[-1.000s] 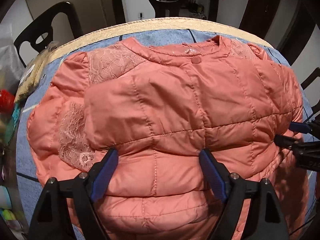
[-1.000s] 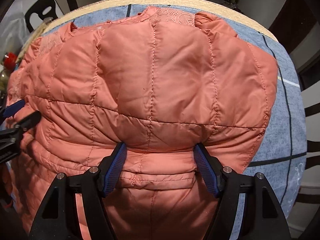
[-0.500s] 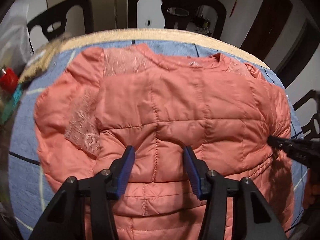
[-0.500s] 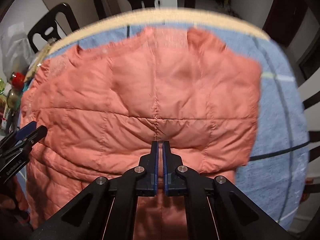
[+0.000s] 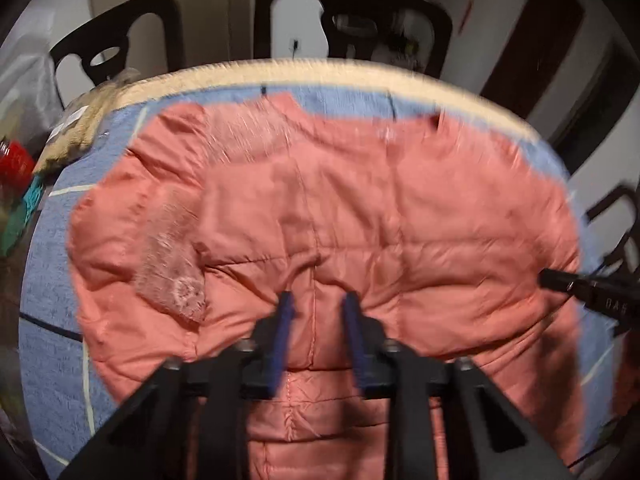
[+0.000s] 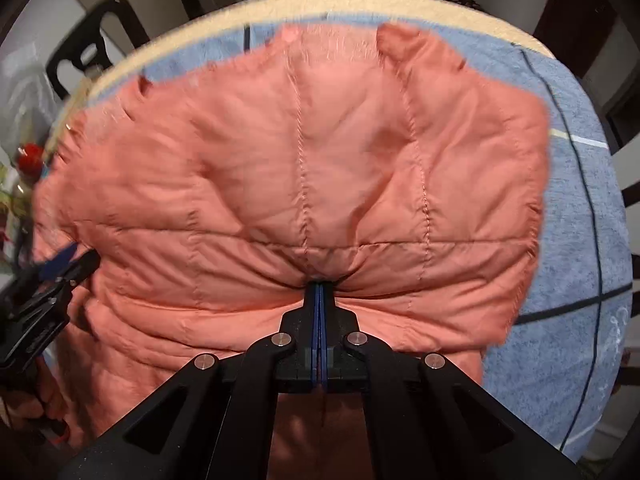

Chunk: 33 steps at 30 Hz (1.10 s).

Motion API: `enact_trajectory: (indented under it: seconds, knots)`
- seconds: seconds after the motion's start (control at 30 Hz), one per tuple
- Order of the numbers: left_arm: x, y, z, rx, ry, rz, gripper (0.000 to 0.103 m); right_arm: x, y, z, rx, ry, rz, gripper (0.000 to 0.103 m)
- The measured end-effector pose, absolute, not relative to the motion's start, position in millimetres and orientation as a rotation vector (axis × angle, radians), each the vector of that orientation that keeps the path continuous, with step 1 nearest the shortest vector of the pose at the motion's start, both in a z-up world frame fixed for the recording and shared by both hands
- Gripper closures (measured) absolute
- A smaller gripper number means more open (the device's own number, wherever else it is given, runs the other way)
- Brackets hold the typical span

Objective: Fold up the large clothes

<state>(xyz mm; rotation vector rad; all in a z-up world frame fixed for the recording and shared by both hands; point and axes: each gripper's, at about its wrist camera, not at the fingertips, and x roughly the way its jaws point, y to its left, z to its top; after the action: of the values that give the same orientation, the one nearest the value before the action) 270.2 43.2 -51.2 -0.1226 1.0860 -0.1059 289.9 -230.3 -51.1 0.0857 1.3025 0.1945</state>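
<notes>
Left clutter: red-capped bottle [image 5: 15,157] at bench [image 5: 360,70] edge, near the lift path.
Left tongs [image 5: 316,304]: jaws have just been closing around a jacket ridge; pad contact unclear through blur.
Jacket [image 5: 340,216]: salmon quilted, flat on blue cloth [image 5: 48,280].
Right tongs [image 6: 319,286]: clamped on a hem pinch.
Risk: slick shell may slip; uneven lift skews the fold.
Obstruction: chairs [image 5: 352,12] behind; none in path.

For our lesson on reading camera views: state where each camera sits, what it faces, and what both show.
Left wrist: on the left tool, looking down at the pink jacket; its tool's fingers have just been closing around a fold.
Right wrist: on the right tool, shut on the jacket's padding.
Shared: jacket, blue tablecloth, and each shows the other tool at its edge.
</notes>
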Motion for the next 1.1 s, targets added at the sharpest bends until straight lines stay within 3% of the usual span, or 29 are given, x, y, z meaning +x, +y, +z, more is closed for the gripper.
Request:
enact_trajectory:
  seconds: [0.17, 0.23, 0.43, 0.6, 0.7, 0.8, 1.1]
  knots:
    - [291.4, 61.3, -48.0, -0.097, 1.064, -0.057, 0.081, 302.5, -211.5, -23.2, 0.105, 1.210, 0.267, 0.103]
    - [298.2, 68.7, -66.6, -0.104, 1.105, -0.041, 0.087, 315.8, -204.2, -39.7, 0.097, 1.246, 0.263, 0.103]
    - [295.5, 70.0, -81.0, -0.096, 1.108, -0.065, 0.090, 323.6, -205.2, -83.1, 0.108, 1.334, 0.237, 0.103]
    - [297.7, 72.6, -42.6, -0.133, 1.022, -0.087, 0.091, 321.1, -189.3, -41.6, 0.042, 1.245, 0.285, 0.103]
    - [311.1, 73.8, -47.0, -0.120, 1.026, -0.095, 0.092, 329.6, -185.0, -25.8, 0.048, 1.190, 0.284, 0.102]
    - [323.4, 80.0, -76.1, -0.128, 1.087, -0.072, 0.098, 347.3, -190.4, -49.8, 0.059, 1.246, 0.239, 0.102]
    - [323.7, 81.8, -93.4, -0.139, 1.086, -0.089, 0.100, 355.3, -192.5, -83.7, 0.038, 1.321, 0.234, 0.103]
